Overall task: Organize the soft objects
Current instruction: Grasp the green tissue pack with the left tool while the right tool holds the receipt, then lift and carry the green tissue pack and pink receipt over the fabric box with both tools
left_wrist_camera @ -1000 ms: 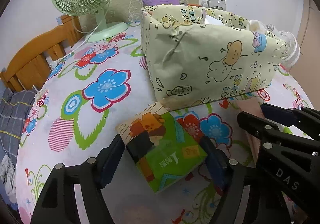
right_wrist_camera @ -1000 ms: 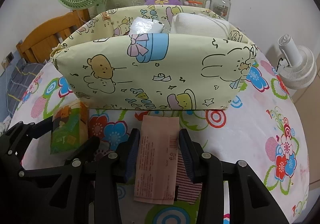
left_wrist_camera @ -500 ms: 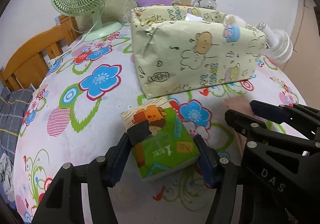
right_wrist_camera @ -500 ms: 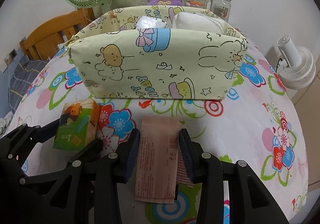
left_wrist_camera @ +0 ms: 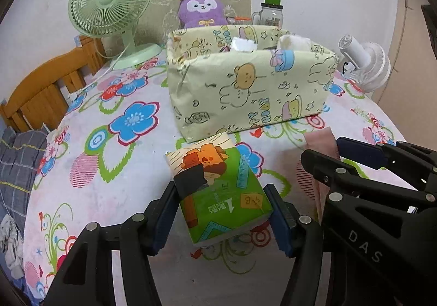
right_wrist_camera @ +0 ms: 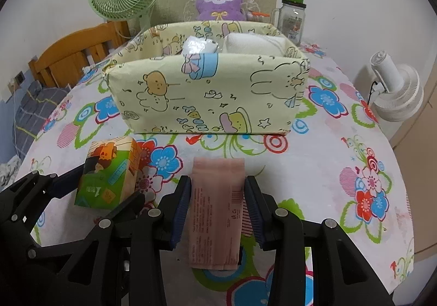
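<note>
Closest to us, our left gripper [left_wrist_camera: 222, 213] had just been closing and now pinched a green tissue pack [left_wrist_camera: 218, 194] between its blue pads, the pack lifted a little off the tablecloth [left_wrist_camera: 109, 196]. Just beside it, our right gripper [right_wrist_camera: 217, 207] clamped a flat pink packet [right_wrist_camera: 215, 210] by its long edges, most of the packet sticking out past the pads.

Both loads looked soft. The tissue pack was a squashy brick in slick printed film; we judged it could bulge and slide out if the squeeze eased, or tilt, since it sat skewed between the pads. The pink packet was thin, matte and limp, so we thought its free end might droop and catch the box wall on the way in. The two grippers sat close together and could knock each other.

Beyond them stood the storage box [right_wrist_camera: 207, 98], a rectangular fabric-covered bin, pale yellow with cartoon bears and rabbits, its skin slightly wrinkled. Inside, a crinkly clear-wrapped bundle [right_wrist_camera: 198, 45] and a folded white cloth [right_wrist_camera: 251, 43] already filled part of it.

Farthest back were a green ribbed fan [left_wrist_camera: 109, 2], a fuzzy purple plush toy [right_wrist_camera: 220, 0] and a glass jar [right_wrist_camera: 292, 21].
</note>
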